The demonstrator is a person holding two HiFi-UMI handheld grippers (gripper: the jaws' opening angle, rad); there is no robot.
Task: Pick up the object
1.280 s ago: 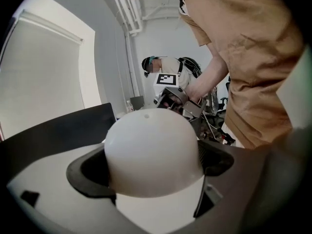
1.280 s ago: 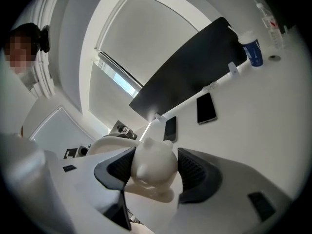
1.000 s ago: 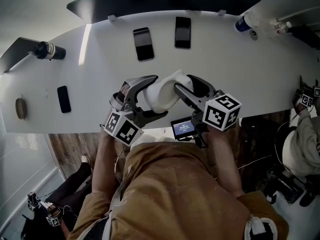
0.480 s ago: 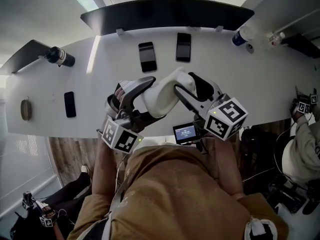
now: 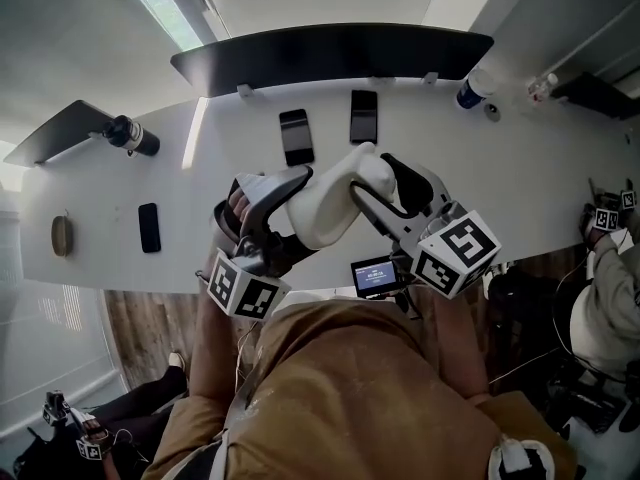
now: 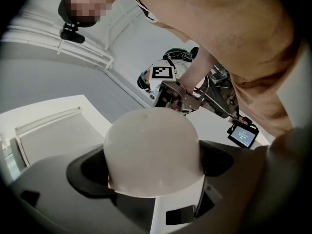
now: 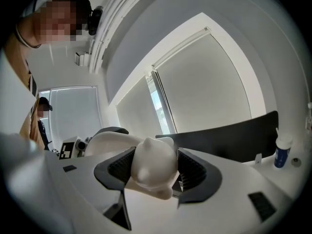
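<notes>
left hand-held gripper (image 6: 152, 165), right hand-held gripper (image 7: 155, 172) clamp white object (image 5: 325, 203)

Tan shirt (image 5: 350, 388); left cube (image 5: 243, 286) and right cube (image 5: 457, 253) white with black square markers.

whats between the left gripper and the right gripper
The white object, clamped in the left gripper and the right gripper at once; the head view shows it.

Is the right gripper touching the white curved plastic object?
Touching. In the right gripper view, the right gripper presses its dark ribbed pads on both sides of the white curved plastic object, no gap.
</notes>
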